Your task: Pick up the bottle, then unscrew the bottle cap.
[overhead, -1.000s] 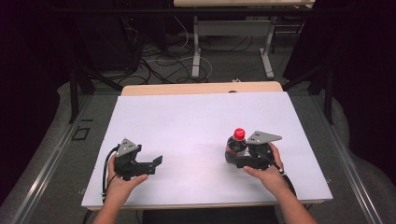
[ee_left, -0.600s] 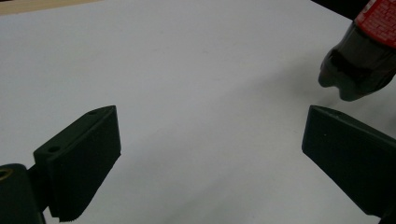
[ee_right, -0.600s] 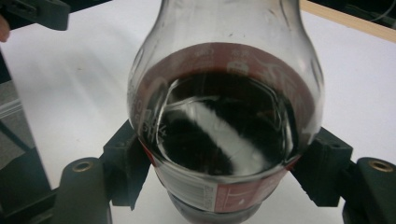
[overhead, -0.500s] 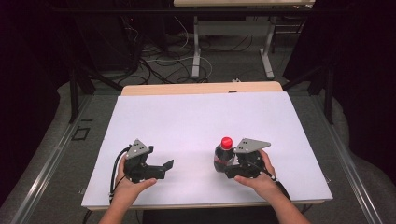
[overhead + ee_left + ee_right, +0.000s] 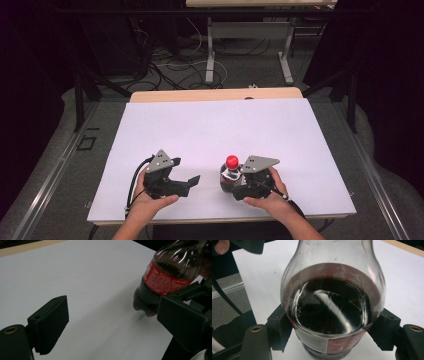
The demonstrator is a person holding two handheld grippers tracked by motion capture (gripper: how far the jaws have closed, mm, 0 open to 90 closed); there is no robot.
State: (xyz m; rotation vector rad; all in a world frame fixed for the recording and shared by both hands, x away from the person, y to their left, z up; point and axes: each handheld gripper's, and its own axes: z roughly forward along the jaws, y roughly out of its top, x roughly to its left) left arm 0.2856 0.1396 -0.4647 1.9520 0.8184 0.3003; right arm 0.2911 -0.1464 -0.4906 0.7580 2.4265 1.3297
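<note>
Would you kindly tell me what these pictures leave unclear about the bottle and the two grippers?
- Bottle cap: cut off by the top edge in the right gripper view; also in the left gripper view.
- Label text: blurred in the left gripper view, too small in the high view.
- Bottle's base: hidden behind the right gripper in the high view.
- Left gripper: its jaws have just been closing, nothing between them.

Premises read as a lab or test room. A desk (image 5: 210,95) with a wooden edge is covered by a white sheet (image 5: 225,130) and stands on grey carpet (image 5: 60,165). Loose cables (image 5: 165,65) lie on the floor beyond, among metal table legs (image 5: 210,55). Surroundings are dark and screened off.
</note>
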